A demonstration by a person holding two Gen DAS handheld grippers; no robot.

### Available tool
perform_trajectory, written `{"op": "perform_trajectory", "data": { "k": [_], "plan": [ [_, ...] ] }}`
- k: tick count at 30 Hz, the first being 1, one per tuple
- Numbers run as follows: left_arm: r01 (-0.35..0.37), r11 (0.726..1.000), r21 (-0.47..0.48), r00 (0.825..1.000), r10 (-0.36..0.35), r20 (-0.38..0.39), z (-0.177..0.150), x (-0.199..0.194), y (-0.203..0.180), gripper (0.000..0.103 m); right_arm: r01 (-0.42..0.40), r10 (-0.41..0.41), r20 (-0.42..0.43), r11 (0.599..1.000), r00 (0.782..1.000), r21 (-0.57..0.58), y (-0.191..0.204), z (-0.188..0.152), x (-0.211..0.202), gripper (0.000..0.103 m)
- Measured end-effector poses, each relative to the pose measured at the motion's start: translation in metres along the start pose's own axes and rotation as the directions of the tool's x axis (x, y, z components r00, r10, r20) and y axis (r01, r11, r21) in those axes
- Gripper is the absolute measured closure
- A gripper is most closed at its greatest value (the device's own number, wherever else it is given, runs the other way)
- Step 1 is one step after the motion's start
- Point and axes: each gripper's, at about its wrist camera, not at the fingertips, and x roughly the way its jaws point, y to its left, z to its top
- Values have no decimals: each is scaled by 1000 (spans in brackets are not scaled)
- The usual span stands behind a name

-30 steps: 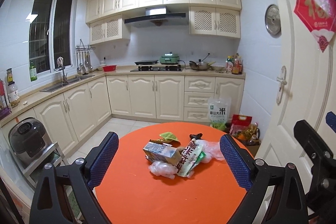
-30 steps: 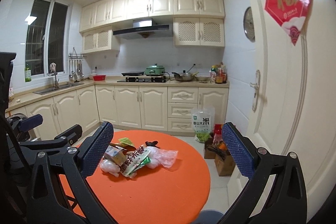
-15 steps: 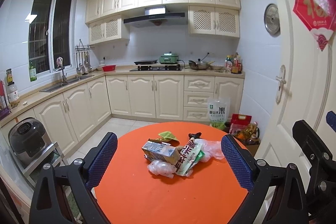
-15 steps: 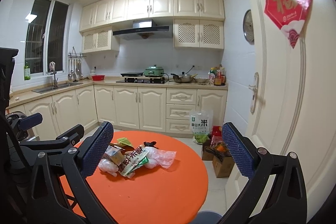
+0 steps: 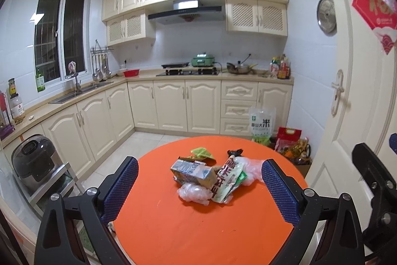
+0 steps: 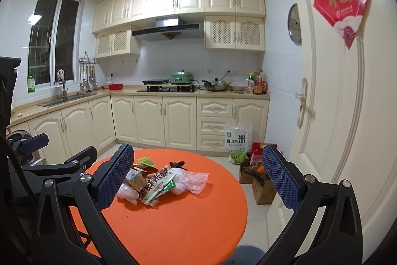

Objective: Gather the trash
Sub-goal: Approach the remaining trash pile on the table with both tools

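A pile of trash lies on the round orange table [image 5: 198, 235]: a grey-green drink carton [image 5: 193, 172], a white-and-green snack wrapper [image 5: 229, 179], a crumpled clear plastic bag [image 5: 194, 193], a second clear bag [image 5: 249, 167], a green wrapper [image 5: 202, 152] and a small black item [image 5: 234, 152]. My left gripper [image 5: 199, 186] is open and empty, above the near side of the table with the pile ahead of it. My right gripper [image 6: 198, 178] is open and empty, to the right of the left one, with the pile [image 6: 158, 181] low and left.
A blue bin rim [image 6: 245, 252] shows beside the table at the bottom of the right wrist view. A rice bag [image 6: 237, 140] and boxes [image 6: 260, 178] stand on the floor by the white door [image 6: 335, 116]. Cream kitchen cabinets [image 5: 186, 106] line the far walls. A rice cooker [image 5: 33, 160] sits low left.
Both views have shifted only slightly. The pile sits a little further from the left gripper. Both grippers stay open and empty.
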Motion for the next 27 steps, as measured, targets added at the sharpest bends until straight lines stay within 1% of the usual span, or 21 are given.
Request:
{"op": "perform_trajectory", "data": {
  "k": [3, 10, 16, 18, 20, 21, 26, 27],
  "plan": [
    [-23, 1000, -1, 999, 23, -37, 0, 16, 4, 5, 11, -10, -29, 1000, 1000, 9, -3, -4, 9, 0],
    [-45, 999, -10, 991, 43, -124, 3, 56, 11, 5, 28, -25, -114, 999, 993, 27, -10, -18, 32, 0],
    [-63, 998, 4, 976, 62, -209, 5, 95, 16, 8, 20, -12, -198, 999, 980, 40, -13, -34, 55, 0],
    [-62, 998, 5, 969, 61, -241, 5, 111, 18, 9, 19, -9, -222, 999, 975, 45, -13, -39, 62, 0],
    [-55, 998, -2, 960, 53, -276, 5, 126, 19, 14, 18, -5, -248, 999, 969, 51, -13, -45, 70, 0],
    [-56, 998, -5, 953, 52, -297, 3, 135, 20, 16, 17, -3, -259, 998, 966, 53, -12, -47, 73, 0],
    [-61, 998, -2, 922, 56, -384, -5, 179, 26, 19, 9, 9, -327, 998, 945, 55, -6, -63, 96, 0],
    [-59, 998, -3, 912, 53, -407, -6, 189, 27, 23, 6, 12, -337, 998, 942, 54, -5, -65, 99, 0]
  ]
}}
